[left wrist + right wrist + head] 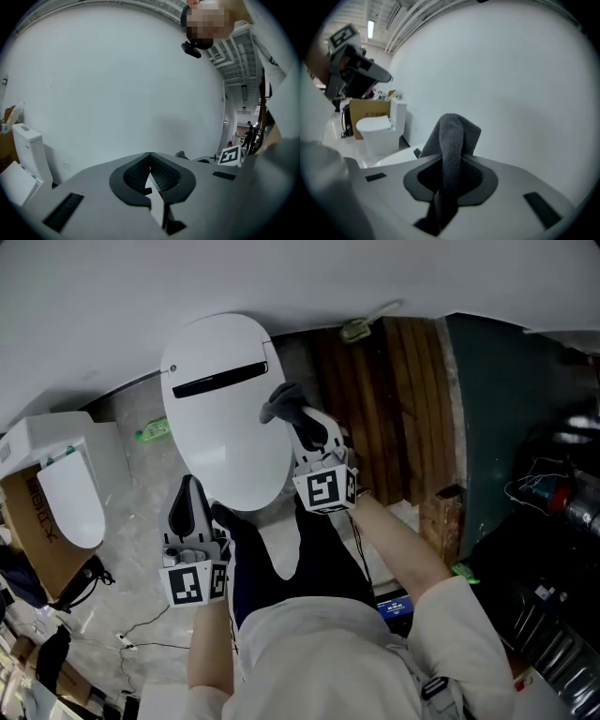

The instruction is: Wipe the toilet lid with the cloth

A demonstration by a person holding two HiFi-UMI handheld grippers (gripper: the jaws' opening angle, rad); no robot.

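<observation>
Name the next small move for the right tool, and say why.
Probably ease the right tool left and down so the cloth lies on the toilet lid. It is shut on the cloth at the lid's right edge; the left tool is shut and empty.

Looked soft and a little dim all over. Bent round with black corners in both gripper views. Blurred close up.

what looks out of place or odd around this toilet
Nothing on the toilet lid itself. A small green item lies loose on the floor left of it, and a second toilet stands against a cardboard box.
</observation>
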